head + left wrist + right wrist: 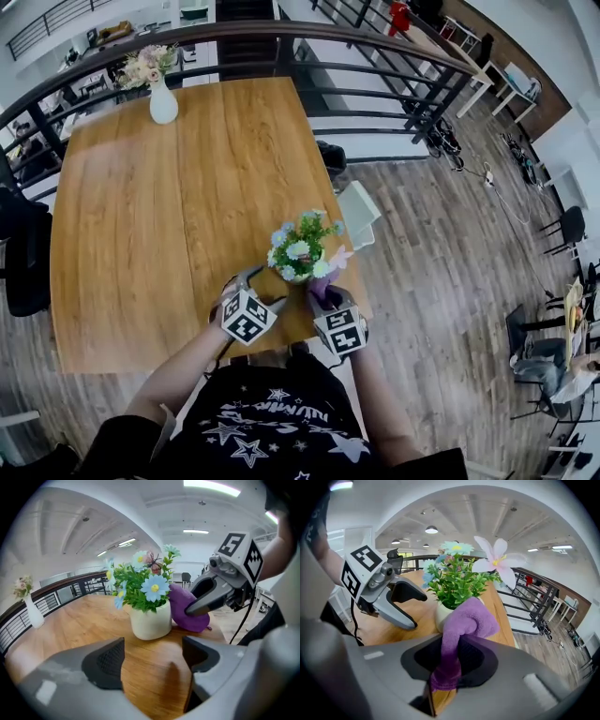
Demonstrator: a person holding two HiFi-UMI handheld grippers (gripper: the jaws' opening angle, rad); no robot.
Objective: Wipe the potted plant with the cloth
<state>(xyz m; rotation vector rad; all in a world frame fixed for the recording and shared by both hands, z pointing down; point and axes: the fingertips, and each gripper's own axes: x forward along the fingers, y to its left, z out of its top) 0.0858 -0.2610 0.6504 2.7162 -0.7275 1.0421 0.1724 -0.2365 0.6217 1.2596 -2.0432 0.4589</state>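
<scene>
**Head view.** One wooden table [141,216] fills the middle, with a curved black railing [281,33] beyond its far edge and open plank floor to the right. The one potted plant [300,248] stands close to the table's near right corner, with little tabletop between it and the right edge. To its left and beyond it the wood is bare. One white vase [163,101] of flowers stands at the far end, well apart. Two forearms come up from the bottom edge and converge on the pot. The left gripper [258,289] is just left of it and the right gripper [323,286] just beside its near right side, both tilted downward. The one purple cloth [325,279] sits at the right gripper's tip, against the pot.

**Left gripper view.** The jaws of the left gripper [152,658] stand wide apart, with only bare table [70,630] between them. The pot [150,618] is near, ahead of the tips and not touched. The cloth [187,613] presses on the pot's right side, with the right gripper [190,607] angled down onto it. The vase [33,611] stands far left by the railing.

**Right gripper view.** The right gripper [452,660] is clamped on the cloth [466,620], whose folded top bulges forward against the pot under the potted plant's [457,585] leaves. The left gripper [417,610] hangs spread wide at the left, above the wood. The table's edge and the railing [525,602] run close on the right.
</scene>
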